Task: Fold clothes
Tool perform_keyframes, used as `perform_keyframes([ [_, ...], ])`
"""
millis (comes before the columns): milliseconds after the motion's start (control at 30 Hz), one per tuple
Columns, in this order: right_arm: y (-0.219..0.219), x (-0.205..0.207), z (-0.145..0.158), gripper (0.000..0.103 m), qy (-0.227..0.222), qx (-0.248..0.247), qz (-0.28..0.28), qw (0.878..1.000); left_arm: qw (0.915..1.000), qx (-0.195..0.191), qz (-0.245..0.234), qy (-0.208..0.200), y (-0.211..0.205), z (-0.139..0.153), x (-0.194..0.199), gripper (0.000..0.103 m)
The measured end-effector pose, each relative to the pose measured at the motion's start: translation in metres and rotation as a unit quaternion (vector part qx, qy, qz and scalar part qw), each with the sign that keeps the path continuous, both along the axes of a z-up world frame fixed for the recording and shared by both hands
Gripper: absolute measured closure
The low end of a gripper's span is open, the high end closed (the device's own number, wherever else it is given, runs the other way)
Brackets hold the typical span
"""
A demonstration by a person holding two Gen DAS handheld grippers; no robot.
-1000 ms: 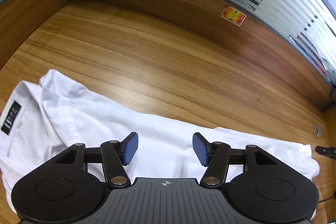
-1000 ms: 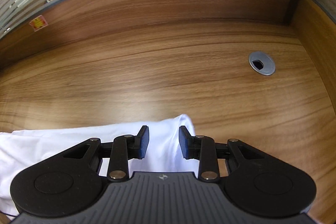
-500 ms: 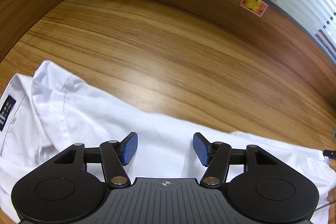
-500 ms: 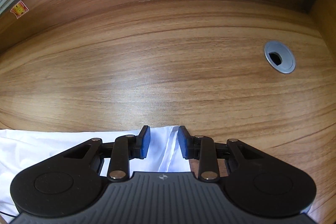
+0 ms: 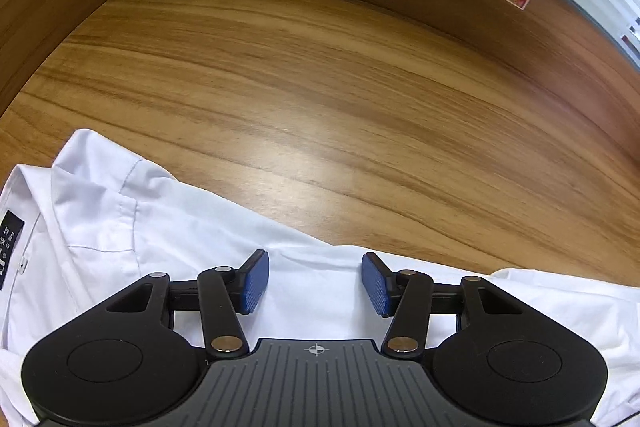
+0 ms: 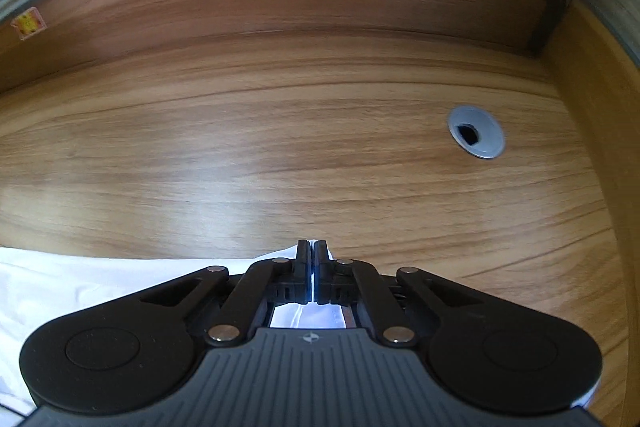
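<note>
While the right gripper (image 6: 311,251) has its jaws pinched together on a corner of a white shirt (image 5: 168,227), the left gripper (image 5: 315,281) hangs over the same garment with jaws partly spread and closing, cloth beneath them but nothing pressed between the blue pads (image 5: 254,281). The shirt lies flat on the wooden tabletop (image 5: 320,107), its long axis running crosswise to both grippers. In the left wrist view, the collar and a black neck label (image 5: 11,234) sit far to the left of the jaws. A grey cable grommet (image 6: 476,131) lies ahead and right of the right gripper.
</note>
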State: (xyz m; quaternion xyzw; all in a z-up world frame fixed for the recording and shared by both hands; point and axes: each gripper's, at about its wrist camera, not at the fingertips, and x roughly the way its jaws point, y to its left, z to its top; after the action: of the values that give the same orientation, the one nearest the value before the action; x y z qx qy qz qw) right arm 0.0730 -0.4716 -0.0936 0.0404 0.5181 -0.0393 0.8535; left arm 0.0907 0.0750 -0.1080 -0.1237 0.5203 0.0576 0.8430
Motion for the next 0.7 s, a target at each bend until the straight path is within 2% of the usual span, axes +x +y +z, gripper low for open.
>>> perform_keyframes([
  [100, -0.005, 0.002, -0.005, 0.103, 0.011, -0.009, -0.007, 1.000, 0.9997, -0.017, 0.015, -0.012, 0.002, 0.005, -0.001, 0.048],
  [200, -0.008, 0.002, -0.003, 0.101, 0.016, -0.022, 0.003, 1.000, 0.9976, -0.027, 0.044, -0.046, 0.008, 0.021, -0.011, 0.044],
  [267, -0.009, 0.000, 0.004, 0.097, 0.007, -0.032, 0.009, 0.999, 0.9955, -0.031, 0.062, -0.064, 0.012, 0.032, -0.024, 0.041],
  [300, -0.009, -0.001, 0.008, 0.093, 0.000, -0.035, 0.014, 0.999, 0.9943, -0.032, 0.071, -0.073, 0.013, 0.037, -0.031, 0.041],
  [333, -0.009, -0.003, 0.013, 0.081, -0.008, -0.037, 0.019, 0.999, 0.9935, -0.033, 0.076, -0.078, 0.014, 0.042, -0.039, 0.041],
  [367, -0.009, -0.004, 0.018, 0.076, -0.018, -0.034, 0.026, 0.999, 0.9928, -0.033, 0.080, -0.082, 0.015, 0.047, -0.048, 0.041],
  [467, -0.001, -0.010, 0.036, 0.069, -0.055, -0.002, 0.076, 0.996, 0.9920, -0.031, 0.084, -0.089, 0.015, 0.060, -0.075, 0.041],
  [533, 0.008, -0.014, 0.045, 0.060, -0.071, 0.021, 0.125, 0.989, 0.9921, -0.026, 0.085, -0.089, 0.010, 0.066, -0.095, 0.041],
  [667, 0.031, -0.023, 0.049, 0.054, -0.076, 0.062, 0.230, 0.968, 0.9929, -0.015, 0.082, -0.085, -0.005, 0.072, -0.132, 0.037],
  [700, 0.037, -0.025, 0.047, 0.049, -0.072, 0.065, 0.253, 0.963, 0.9933, -0.012, 0.079, -0.083, -0.009, 0.071, -0.141, 0.036],
])
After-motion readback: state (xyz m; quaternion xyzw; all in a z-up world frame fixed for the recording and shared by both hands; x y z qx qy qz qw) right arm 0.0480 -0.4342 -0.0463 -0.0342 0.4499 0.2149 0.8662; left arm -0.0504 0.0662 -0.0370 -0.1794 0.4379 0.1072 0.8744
